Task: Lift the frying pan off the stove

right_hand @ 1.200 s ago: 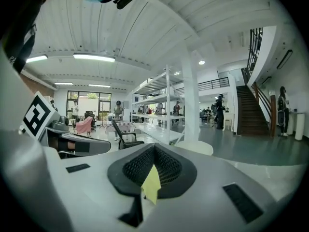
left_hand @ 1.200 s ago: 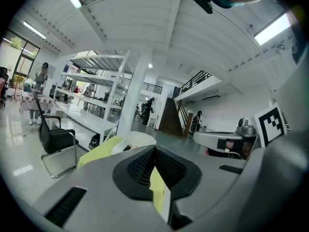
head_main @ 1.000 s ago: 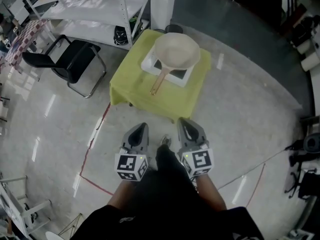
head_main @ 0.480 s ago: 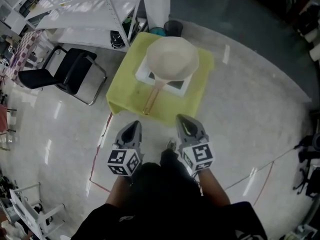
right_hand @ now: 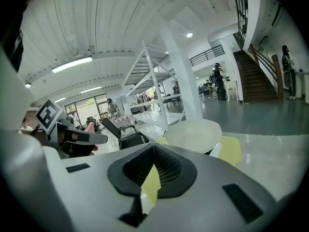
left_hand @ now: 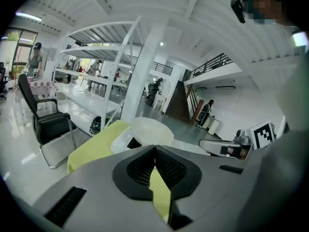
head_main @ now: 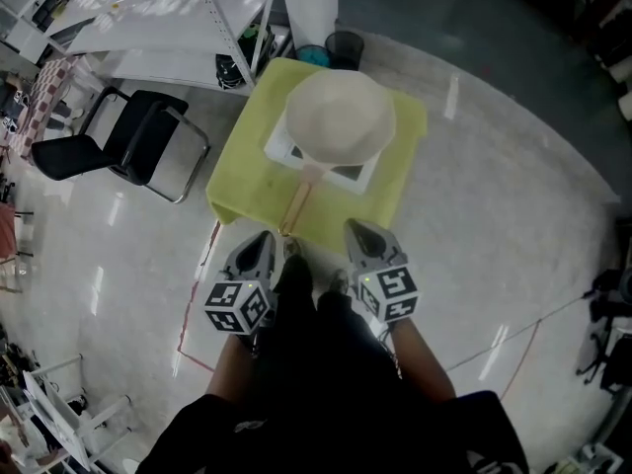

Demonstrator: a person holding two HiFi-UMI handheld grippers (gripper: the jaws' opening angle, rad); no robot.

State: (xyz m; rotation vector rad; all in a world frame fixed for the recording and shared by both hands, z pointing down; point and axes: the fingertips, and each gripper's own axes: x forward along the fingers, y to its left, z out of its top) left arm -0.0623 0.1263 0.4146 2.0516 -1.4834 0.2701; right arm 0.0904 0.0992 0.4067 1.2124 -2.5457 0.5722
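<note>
A cream frying pan (head_main: 340, 117) rests on a white single-burner stove (head_main: 324, 166) on a small table under a yellow-green cloth (head_main: 249, 181). Its wooden handle (head_main: 299, 201) points toward me. My left gripper (head_main: 261, 242) and right gripper (head_main: 360, 232) are held side by side just short of the table's near edge, both shut with nothing between the jaws. Past the closed jaws (left_hand: 155, 150) of the left gripper view, the pan (left_hand: 151, 131) and cloth (left_hand: 94, 146) show. In the right gripper view the pan (right_hand: 194, 134) sits ahead, above the jaw tips (right_hand: 154, 148).
A black chair (head_main: 118, 141) stands left of the table, with white shelving (head_main: 168, 28) behind it. A white pillar (head_main: 306, 8) and a dark bin (head_main: 346, 47) are behind the table. Red tape lines (head_main: 193, 294) mark the glossy floor.
Both grippers and I have come closer to the table; the gap to its near edge has shrunk and the pan's handle now lies just ahead of the left gripper. Both jaws stayed shut.
</note>
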